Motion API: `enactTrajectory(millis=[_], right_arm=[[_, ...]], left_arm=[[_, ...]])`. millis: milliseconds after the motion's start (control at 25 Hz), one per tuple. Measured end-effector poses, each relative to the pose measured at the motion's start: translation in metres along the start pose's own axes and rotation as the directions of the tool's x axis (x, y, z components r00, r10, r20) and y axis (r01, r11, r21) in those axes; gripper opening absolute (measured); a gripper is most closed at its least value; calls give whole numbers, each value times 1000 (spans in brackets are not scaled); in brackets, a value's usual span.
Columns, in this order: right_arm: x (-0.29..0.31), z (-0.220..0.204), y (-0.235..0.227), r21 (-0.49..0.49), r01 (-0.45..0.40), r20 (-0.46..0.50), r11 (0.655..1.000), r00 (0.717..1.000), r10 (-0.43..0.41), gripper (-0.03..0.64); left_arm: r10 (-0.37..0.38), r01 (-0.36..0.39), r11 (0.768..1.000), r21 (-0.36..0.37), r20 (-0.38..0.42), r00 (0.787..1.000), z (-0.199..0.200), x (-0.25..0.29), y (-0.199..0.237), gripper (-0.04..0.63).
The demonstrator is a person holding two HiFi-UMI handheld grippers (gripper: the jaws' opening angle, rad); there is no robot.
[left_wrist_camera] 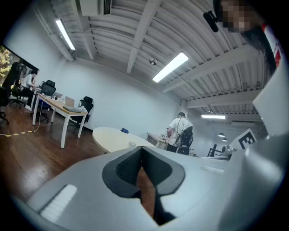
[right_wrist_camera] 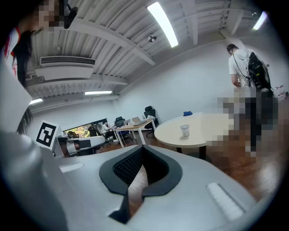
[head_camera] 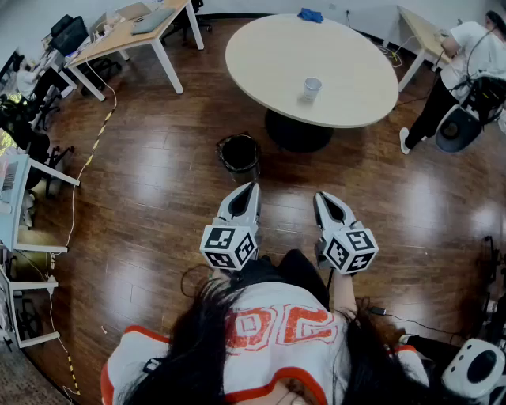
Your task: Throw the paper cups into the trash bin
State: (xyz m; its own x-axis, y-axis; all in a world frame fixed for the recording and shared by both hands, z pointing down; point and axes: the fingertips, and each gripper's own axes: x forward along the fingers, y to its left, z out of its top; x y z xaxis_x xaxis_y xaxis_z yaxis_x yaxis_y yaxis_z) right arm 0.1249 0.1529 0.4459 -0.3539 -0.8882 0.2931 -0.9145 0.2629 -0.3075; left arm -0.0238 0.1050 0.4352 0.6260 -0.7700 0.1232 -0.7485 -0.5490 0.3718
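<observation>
A paper cup point(head_camera: 312, 88) stands upright on the round counter point(head_camera: 261, 55), well ahead of both hand-held grippers. The trash bin point(head_camera: 239, 153) sits on the floor point(head_camera: 150, 206), just ahead of the left hand-held gripper point(head_camera: 251, 188). Left hand-held gripper and right hand-held gripper point(head_camera: 321, 198): jaws together, nothing held.

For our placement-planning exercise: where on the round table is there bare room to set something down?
The round table is bare left and right of the paper cup near its centre; nothing crowded, only a blue item at the far rim.
</observation>
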Motion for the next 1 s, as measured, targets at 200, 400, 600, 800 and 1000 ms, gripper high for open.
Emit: enactTrajectory(millis=[200, 400, 600, 800, 1000], right_arm=[[4, 2, -15, -3, 15, -13, 1000, 1000, -15, 2], [22, 12, -40, 5, 7, -12, 1000, 1000, -7, 2], [57, 28, -60, 2, -30, -16, 1000, 999, 30, 2], [88, 56, -95, -22, -64, -30, 998, 998, 63, 2], [118, 76, -120, -53, -106, -56, 993, 993, 103, 23]], left_arm=[[-12, 12, 1000, -3, -10, 1000, -4, 16, -5, 0], [-10, 10, 1000, 9, -18, 1000, -4, 42, -7, 0], [40, -40, 999, 11, -18, 999, 3, 69, 13, 0], [65, -65, 998, 8, 1, 998, 18, 115, 12, 0], [79, -79, 997, 13, 0, 997, 29, 156, 8, 0]])
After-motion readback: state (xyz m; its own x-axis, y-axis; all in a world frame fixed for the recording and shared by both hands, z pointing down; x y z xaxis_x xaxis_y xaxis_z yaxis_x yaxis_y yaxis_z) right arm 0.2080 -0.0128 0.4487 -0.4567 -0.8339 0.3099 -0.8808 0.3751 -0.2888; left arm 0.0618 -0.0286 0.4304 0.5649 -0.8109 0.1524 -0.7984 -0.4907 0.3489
